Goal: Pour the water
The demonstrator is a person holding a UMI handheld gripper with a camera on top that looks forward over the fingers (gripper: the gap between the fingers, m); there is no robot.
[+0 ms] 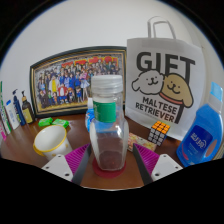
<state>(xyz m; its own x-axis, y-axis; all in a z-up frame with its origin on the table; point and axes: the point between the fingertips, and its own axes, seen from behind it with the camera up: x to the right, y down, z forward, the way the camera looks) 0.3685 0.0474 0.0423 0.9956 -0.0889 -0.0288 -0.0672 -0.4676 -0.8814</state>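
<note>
A clear plastic bottle [108, 125] with a white cap stands upright on a red round coaster [108, 176] on the brown wooden table [25, 158]. It has a little dark liquid at its bottom. My gripper [109, 163] is open, and the bottle stands between the two fingers. The magenta pads [78, 158] flank its lower body closely on either side. The bottle rests on the coaster. Whether the pads touch the bottle is unclear.
Behind the bottle lean a framed group photo [72, 80] and a white gift bag [166, 85] printed with two dogs. A blue spray bottle [206, 130] and a colour cube [158, 131] stand right. A pale bowl [51, 141] and several tubes [14, 112] are left.
</note>
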